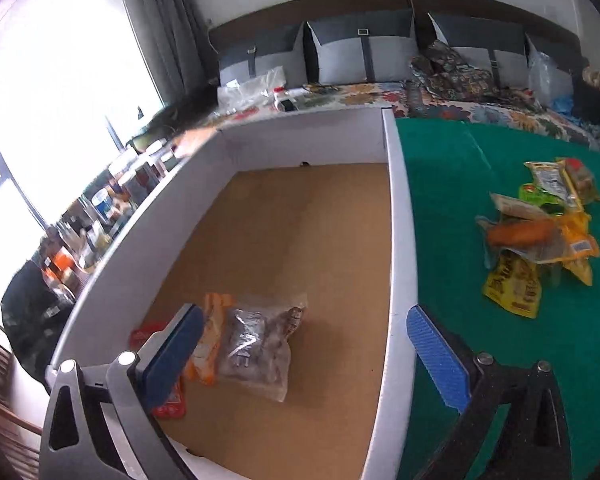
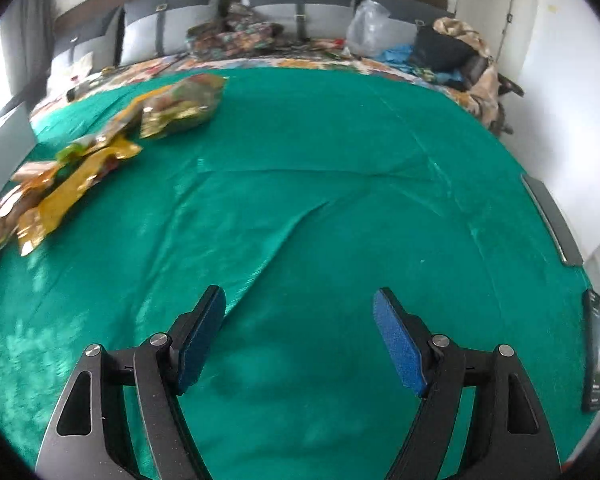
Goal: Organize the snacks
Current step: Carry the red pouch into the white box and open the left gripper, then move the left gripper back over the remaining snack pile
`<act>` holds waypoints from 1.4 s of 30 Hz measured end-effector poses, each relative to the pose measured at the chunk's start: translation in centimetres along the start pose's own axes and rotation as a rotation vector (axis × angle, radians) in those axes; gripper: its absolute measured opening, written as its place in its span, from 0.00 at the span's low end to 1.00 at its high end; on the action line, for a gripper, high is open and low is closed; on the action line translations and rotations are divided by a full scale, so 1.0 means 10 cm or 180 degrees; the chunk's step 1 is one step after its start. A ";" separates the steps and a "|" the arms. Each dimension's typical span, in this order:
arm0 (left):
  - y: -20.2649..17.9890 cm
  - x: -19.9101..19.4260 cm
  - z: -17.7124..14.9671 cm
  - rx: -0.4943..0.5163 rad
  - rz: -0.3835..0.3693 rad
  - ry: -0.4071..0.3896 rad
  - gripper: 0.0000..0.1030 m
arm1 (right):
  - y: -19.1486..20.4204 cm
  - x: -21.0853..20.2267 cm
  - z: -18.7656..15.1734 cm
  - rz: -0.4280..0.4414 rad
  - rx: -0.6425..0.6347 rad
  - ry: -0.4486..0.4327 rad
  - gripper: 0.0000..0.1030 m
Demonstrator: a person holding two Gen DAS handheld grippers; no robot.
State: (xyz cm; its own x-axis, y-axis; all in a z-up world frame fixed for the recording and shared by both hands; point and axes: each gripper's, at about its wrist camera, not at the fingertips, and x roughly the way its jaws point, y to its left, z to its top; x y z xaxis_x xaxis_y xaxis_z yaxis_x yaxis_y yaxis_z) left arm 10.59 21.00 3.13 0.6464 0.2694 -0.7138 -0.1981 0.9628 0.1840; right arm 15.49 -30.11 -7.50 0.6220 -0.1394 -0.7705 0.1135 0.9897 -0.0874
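Left gripper point(image 1: 304, 354) is hanging over the cardboard box point(image 1: 396, 208), jaws wide, empty; three snack packets point(image 1: 256, 348) are sitting inside at 7 o'clock. Right gripper point(image 2: 299, 340) is hovering over green cloth point(image 2: 340, 160), jaws apart, holding nothing. Snack pile point(image 2: 100, 148) at 10 o'clock is waiting; most is left.

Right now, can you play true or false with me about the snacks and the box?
1. The white box already has snack packets in it. True: a clear packet lies on its brown floor.
2. The left gripper is squeezing a packet. False: it is open, holding nothing.
3. A pile of snacks lies on the green cloth outside the box. True.
4. The right gripper is shut. False: it is open over bare green cloth.
5. The box is full to the top. False: most of its floor is bare.
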 end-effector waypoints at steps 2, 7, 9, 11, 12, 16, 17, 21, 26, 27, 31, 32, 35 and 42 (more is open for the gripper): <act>-0.04 0.00 -0.03 0.0014 -0.0023 0.0024 0.98 | -0.07 0.07 0.00 -0.0013 -0.0013 0.0026 0.77; -0.17 -0.12 -0.04 0.0143 0.0086 -0.0099 0.98 | -0.21 -0.01 -0.02 0.0152 0.0123 0.0053 0.81; -0.21 -0.39 -0.01 0.0073 0.0346 -0.0455 0.98 | -0.26 -0.01 -0.01 0.0233 0.0224 0.0070 0.82; -0.27 -0.67 0.00 0.0034 0.0458 -0.0797 0.98 | -0.23 -0.02 -0.01 0.0175 0.0176 0.0080 0.83; -0.32 -0.80 0.01 0.0020 0.0452 -0.0937 0.99 | -0.22 -0.02 -0.02 0.0158 0.0177 0.0084 0.85; -0.61 -1.17 0.02 0.0036 0.0059 -0.1161 1.00 | -0.22 -0.03 -0.04 0.0162 0.0195 0.0091 0.85; -0.68 -1.20 0.01 0.0043 -0.0063 -0.1137 1.00 | -0.22 -0.03 -0.04 0.0159 0.0192 0.0091 0.85; -1.10 -1.12 -0.08 0.0120 -0.0681 -0.0809 1.00 | -0.22 -0.03 -0.04 0.0162 0.0192 0.0090 0.86; -1.65 -0.72 -0.31 0.0332 -0.1142 -0.0218 1.00 | -0.22 -0.03 -0.04 0.0163 0.0192 0.0090 0.86; -1.75 -0.58 -0.38 0.0359 -0.1157 -0.0073 0.99 | -0.22 -0.03 -0.04 0.0164 0.0192 0.0089 0.86; -1.95 -0.04 -0.58 0.0340 -0.1059 0.0392 0.99 | -0.22 -0.03 -0.04 0.0165 0.0191 0.0089 0.86; -1.96 0.08 -0.61 0.0325 -0.0999 0.0463 0.99 | -0.23 -0.03 -0.04 0.0165 0.0191 0.0089 0.86; -1.90 0.30 -0.73 0.0214 -0.0938 0.0595 1.00 | -0.23 -0.03 -0.04 0.0166 0.0191 0.0089 0.86; -1.78 0.28 -0.77 0.0111 -0.0910 0.0409 1.00 | -0.23 -0.03 -0.04 0.0168 0.0191 0.0088 0.86</act>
State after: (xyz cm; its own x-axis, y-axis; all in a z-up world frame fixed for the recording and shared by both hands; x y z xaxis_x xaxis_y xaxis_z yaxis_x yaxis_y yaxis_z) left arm 10.26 4.46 -7.28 0.5734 -0.0154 -0.8191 0.0052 0.9999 -0.0151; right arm 14.77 -32.32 -7.34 0.6067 -0.0851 -0.7903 0.1277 0.9918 -0.0087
